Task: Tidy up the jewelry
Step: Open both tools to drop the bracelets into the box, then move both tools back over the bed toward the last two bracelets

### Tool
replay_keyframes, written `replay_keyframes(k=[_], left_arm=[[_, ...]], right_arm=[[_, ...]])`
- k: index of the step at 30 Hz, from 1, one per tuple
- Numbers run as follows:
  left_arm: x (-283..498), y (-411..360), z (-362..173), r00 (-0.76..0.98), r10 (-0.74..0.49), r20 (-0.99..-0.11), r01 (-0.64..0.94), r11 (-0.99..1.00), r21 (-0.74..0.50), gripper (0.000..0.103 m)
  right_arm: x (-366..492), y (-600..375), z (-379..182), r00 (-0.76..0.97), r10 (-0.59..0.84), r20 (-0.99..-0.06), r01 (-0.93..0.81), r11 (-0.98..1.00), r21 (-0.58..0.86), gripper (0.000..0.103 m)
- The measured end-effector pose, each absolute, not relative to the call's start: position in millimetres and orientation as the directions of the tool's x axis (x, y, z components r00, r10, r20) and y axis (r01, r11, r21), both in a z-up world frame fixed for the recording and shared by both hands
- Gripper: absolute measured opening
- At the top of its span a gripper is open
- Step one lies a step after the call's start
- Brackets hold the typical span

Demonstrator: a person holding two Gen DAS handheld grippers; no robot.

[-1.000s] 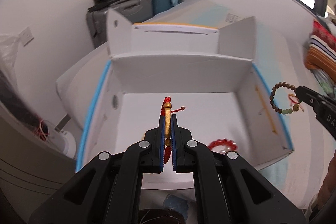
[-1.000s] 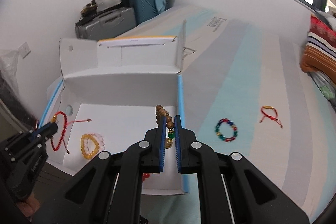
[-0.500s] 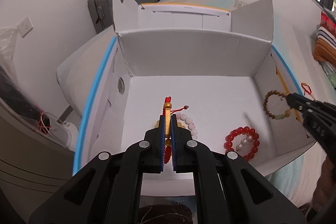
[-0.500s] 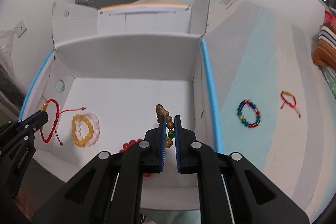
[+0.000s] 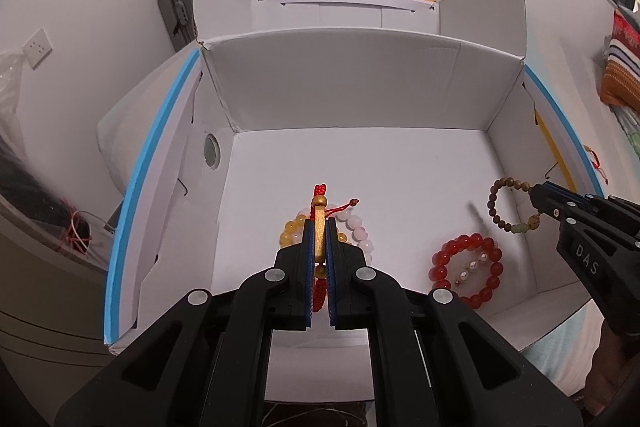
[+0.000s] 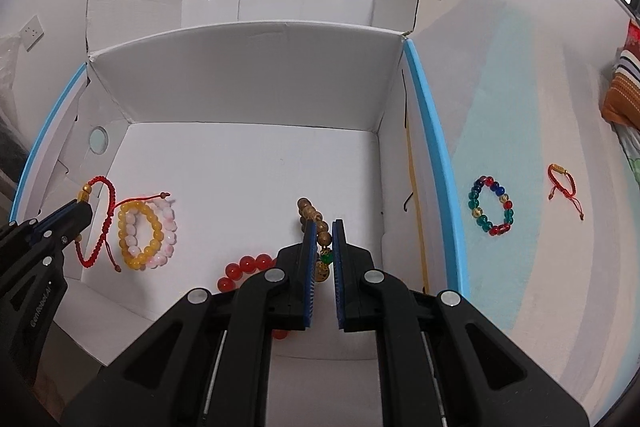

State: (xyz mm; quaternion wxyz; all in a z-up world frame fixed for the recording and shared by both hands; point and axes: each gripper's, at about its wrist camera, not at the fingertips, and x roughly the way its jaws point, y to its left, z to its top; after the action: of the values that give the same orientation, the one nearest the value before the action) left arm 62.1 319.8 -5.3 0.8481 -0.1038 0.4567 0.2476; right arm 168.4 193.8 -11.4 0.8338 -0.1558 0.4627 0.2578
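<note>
Both tongs hung inside the white box [image 5: 360, 99], left gripper [image 5: 319, 227] clamped on the red cord bracelet [image 6: 102, 219], right gripper [image 6: 323, 231] on the wooden bead bracelet [image 5: 510, 205]: depositing step, next apparently lower, then release beside the beaded bracelets beneath.

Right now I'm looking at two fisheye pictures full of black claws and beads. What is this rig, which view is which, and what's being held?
No robot arm here: a person holds a two-finger gripper in each hand, with a camera looking along its fingers. One picture is the left gripper, shut on a red cord bracelet. The other is the right gripper, shut on a brown bead bracelet. Both hang over an open white box on a bed. In the box lie a yellow bracelet, a pink one and a red bead one. Two more bracelets, a multicolour one and another red cord one, lie on the bed.
</note>
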Motion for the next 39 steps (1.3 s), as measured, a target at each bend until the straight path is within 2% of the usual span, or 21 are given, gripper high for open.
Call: replay_keyframes(k=[8,9,10,11,12,17,24,27,32,39], left_arm=[[58.0,318.1,3.0,0.485,0.313,-0.817,-0.509,0.861,0.027,0.009],[57.1,318.1,4.7,0.488,0.314,-0.814,-0.510,0.860,0.026,0.009],[56.3,318.1,6.4,0.491,0.317,-0.811,-0.512,0.859,0.026,0.012],[55.2,317.5,8.3,0.495,0.323,-0.807,-0.514,0.857,0.027,0.020],[54.1,316.4,10.9,0.501,0.332,-0.799,-0.516,0.856,0.032,0.030],[49.9,311.3,21.9,0.530,0.354,-0.770,-0.517,0.855,0.036,0.055],[45.9,299.7,40.7,0.577,0.362,-0.732,-0.511,0.859,0.023,0.088],[48.2,288.5,48.0,0.598,0.364,-0.714,-0.496,0.868,0.027,0.096],[56.1,266.0,56.4,0.627,0.344,-0.699,-0.462,0.886,0.021,0.097],[84.2,213.7,64.1,0.680,0.265,-0.684,-0.360,0.933,0.003,0.097]], right_arm=[[163.6,198.4,-10.5,0.441,0.289,-0.850,-0.592,0.805,-0.033,0.008],[162.6,199.1,-9.4,0.442,0.291,-0.849,-0.594,0.804,-0.034,0.010],[161.1,199.4,-8.1,0.445,0.295,-0.846,-0.597,0.801,-0.034,0.017],[160.2,198.6,-6.4,0.449,0.303,-0.841,-0.599,0.800,-0.031,0.029],[159.4,197.8,-4.0,0.453,0.311,-0.835,-0.598,0.801,-0.026,0.033],[157.5,188.5,12.5,0.483,0.351,-0.802,-0.583,0.813,0.004,0.056],[161.8,171.6,30.5,0.541,0.362,-0.759,-0.538,0.843,0.019,0.078],[166.9,159.1,37.9,0.564,0.360,-0.743,-0.515,0.857,0.024,0.085],[177.3,126.2,51.3,0.600,0.351,-0.719,-0.466,0.884,0.042,0.095],[197.2,67.4,71.8,0.654,0.300,-0.694,-0.380,0.924,0.041,0.096]])
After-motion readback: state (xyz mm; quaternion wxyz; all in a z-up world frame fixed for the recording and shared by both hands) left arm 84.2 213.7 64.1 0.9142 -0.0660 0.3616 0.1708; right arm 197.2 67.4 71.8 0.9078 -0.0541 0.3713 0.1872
